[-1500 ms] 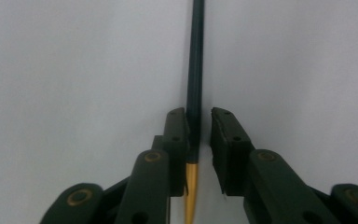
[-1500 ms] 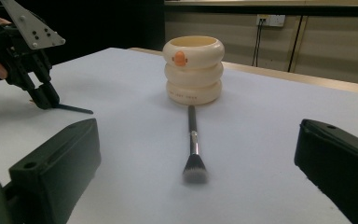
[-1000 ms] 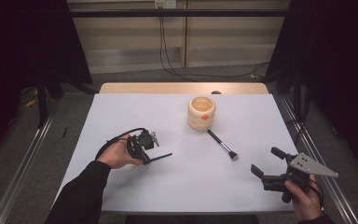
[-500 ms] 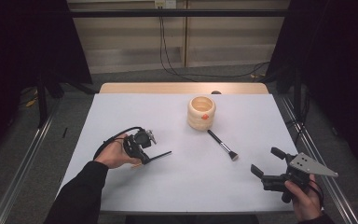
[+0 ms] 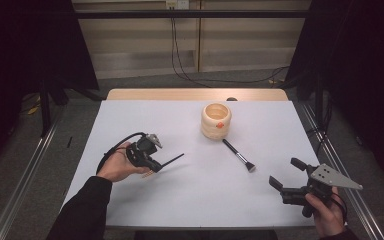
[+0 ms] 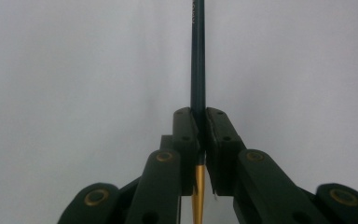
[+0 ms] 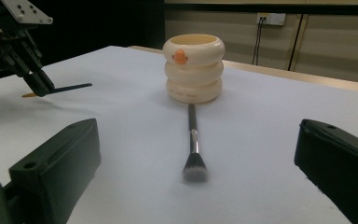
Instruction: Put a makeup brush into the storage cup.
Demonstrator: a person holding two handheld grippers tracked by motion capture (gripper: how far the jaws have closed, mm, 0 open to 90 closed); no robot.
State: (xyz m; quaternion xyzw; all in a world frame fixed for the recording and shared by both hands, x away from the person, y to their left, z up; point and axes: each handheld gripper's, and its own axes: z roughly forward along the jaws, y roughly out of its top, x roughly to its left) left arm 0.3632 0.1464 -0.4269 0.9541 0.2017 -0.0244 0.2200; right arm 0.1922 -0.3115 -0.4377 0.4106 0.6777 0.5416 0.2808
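My left gripper (image 5: 153, 166) is over the left middle of the white table (image 5: 190, 200), shut on a thin dark-handled brush (image 5: 172, 160). In the left gripper view the jaws pinch its dark stem (image 6: 198, 70), and a gold section (image 6: 199, 191) shows behind them. The right gripper view has the left gripper (image 7: 39, 86) and thin brush (image 7: 70, 87) at far left. My right gripper (image 5: 284, 171) hovers at the front right, open and holding nothing. Its jaws frame a makeup brush (image 7: 193, 140) lying flat on the table (image 5: 238, 155), bristles toward me. Behind the makeup brush stands a cream ringed holder (image 5: 216, 120) (image 7: 194, 67) with an orange mark.
A wooden strip (image 5: 195, 94) runs along the table's far edge. Metal rails (image 5: 25, 170) flank the table on the floor, and cables (image 5: 180, 55) hang at the back wall.
The left gripper has shifted slightly, and the thin brush's free end sits a little higher in the high view. The right gripper has kept still.
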